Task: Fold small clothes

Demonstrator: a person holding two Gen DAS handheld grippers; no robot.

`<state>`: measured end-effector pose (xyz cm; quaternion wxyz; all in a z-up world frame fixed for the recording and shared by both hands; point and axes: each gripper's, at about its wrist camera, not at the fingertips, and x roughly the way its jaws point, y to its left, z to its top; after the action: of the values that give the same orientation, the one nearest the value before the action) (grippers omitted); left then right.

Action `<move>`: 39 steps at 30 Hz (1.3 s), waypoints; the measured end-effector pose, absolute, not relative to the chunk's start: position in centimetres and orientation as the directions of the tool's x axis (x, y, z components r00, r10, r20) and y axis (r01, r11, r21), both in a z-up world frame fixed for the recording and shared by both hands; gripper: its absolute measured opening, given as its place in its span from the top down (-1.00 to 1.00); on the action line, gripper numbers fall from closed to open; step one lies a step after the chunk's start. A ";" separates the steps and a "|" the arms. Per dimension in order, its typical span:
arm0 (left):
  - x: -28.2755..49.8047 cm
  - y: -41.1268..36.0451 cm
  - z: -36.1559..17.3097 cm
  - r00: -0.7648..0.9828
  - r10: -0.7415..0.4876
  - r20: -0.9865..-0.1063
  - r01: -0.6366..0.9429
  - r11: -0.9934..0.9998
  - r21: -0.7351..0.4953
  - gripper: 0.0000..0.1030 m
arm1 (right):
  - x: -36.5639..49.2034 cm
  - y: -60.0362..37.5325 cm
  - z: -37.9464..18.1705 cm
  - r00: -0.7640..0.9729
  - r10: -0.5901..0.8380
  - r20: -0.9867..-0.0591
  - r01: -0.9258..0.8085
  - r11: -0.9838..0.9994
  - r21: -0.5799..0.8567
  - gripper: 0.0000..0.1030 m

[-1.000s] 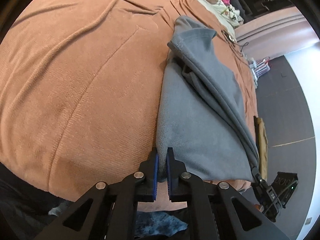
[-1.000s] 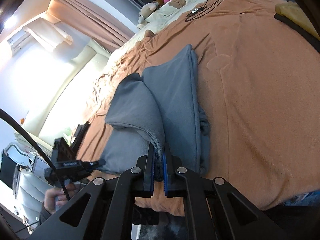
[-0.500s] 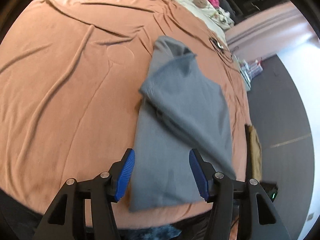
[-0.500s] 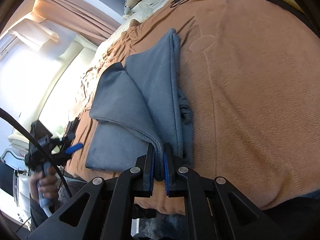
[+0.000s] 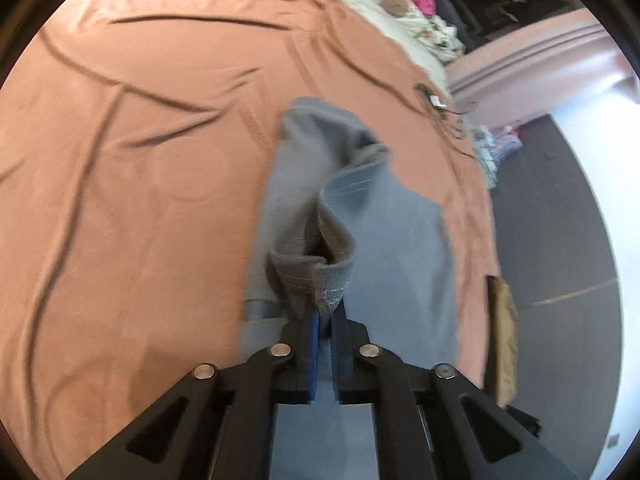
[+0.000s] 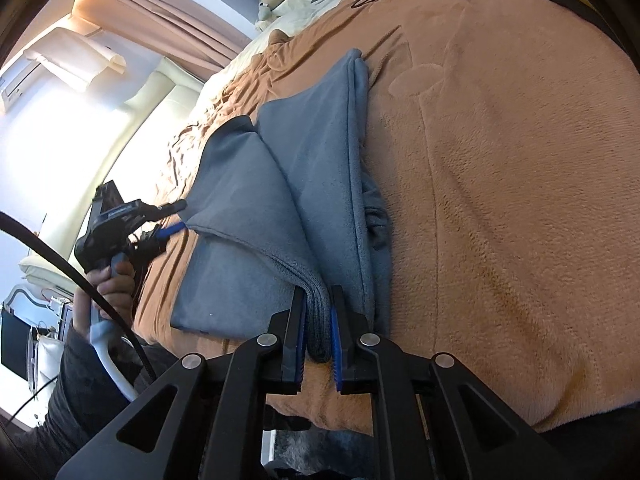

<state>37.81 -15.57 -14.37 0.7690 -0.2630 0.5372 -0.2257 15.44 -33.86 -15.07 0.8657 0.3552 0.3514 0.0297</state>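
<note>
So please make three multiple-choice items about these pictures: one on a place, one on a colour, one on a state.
1. The grey garment lies on:
A. a bed cover
B. a wooden floor
C. a chair

2. The bed cover is:
A. white
B. orange-brown
C. green

3. The left gripper is:
A. wide open
B. shut on nothing
C. shut on a garment edge

Key:
1 A, the cover surrounds the garment.
2 B, orange-brown in both views.
3 C, a hemmed edge sits pinched between its pads.
</note>
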 end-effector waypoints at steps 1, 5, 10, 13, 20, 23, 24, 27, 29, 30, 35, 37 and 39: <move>37.9 -16.0 -13.6 0.330 -0.643 -0.691 0.090 0.750 -0.655 0.91 | 15.5 -33.8 -15.1 0.753 0.300 -0.586 0.197 0.747 0.635 0.86; 38.7 -18.3 -10.5 0.317 -0.709 -0.630 0.181 0.697 -0.694 0.92 | 15.7 -33.6 -15.1 0.754 0.298 -0.585 0.187 0.756 0.627 0.86; 40.2 -21.9 -6.9 0.300 -0.752 -0.587 0.258 0.657 -0.709 0.92 | 15.8 -33.2 -15.2 0.752 0.299 -0.588 0.179 0.765 0.618 0.86; 41.2 -23.8 -5.5 0.295 -0.755 -0.586 0.290 0.655 -0.698 0.92 | 15.7 -33.2 -15.2 0.756 0.293 -0.585 0.180 0.766 0.617 0.87; 43.4 -28.7 -3.5 0.279 -0.745 -0.606 0.348 0.666 -0.660 0.92 | 15.3 -32.9 -15.2 0.765 0.290 -0.576 0.173 0.768 0.617 0.91; 44.4 -30.3 -3.7 0.269 -0.738 -0.619 0.353 0.674 -0.649 0.92 | 15.2 -33.2 -15.4 0.770 0.292 -0.568 0.179 0.755 0.631 0.91; 44.8 -31.0 -3.9 0.265 -0.735 -0.624 0.354 0.677 -0.646 0.92 | 15.2 -33.4 -15.4 0.771 0.295 -0.565 0.179 0.750 0.637 0.92; 46.0 -33.1 -4.2 0.254 -0.715 -0.651 0.366 0.694 -0.619 0.92 | 15.4 -33.5 -15.6 0.771 0.298 -0.563 0.177 0.748 0.639 0.92; 46.9 -34.8 -4.6 0.250 -0.689 -0.680 0.377 0.716 -0.587 0.92 | 15.3 -33.7 -15.7 0.771 0.301 -0.562 0.177 0.746 0.641 0.92; 47.3 -35.5 -4.9 0.246 -0.681 -0.690 0.378 0.723 -0.578 0.92 | 15.3 -33.6 -15.7 0.770 0.302 -0.561 0.177 0.745 0.644 0.92; 49.4 -38.8 -6.9 0.218 -0.635 -0.741 0.384 0.754 -0.533 0.92 | 15.2 -33.9 -15.8 0.772 0.314 -0.553 0.170 0.736 0.655 0.93; 50.1 -39.8 -7.8 0.208 -0.618 -0.758 0.393 0.763 -0.514 0.92 | 15.2 -34.0 -15.9 0.772 0.319 -0.549 0.167 0.733 0.660 0.93; 50.7 -40.8 -8.7 0.199 -0.600 -0.775 0.393 0.773 -0.497 0.92 | 15.3 -34.1 -16.1 0.771 0.326 -0.547 0.165 0.728 0.666 0.93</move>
<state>50.74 -40.83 -8.67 0.7686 -0.0949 0.5439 -0.3232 15.25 -34.12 -16.08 0.8668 0.3662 0.3353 0.0465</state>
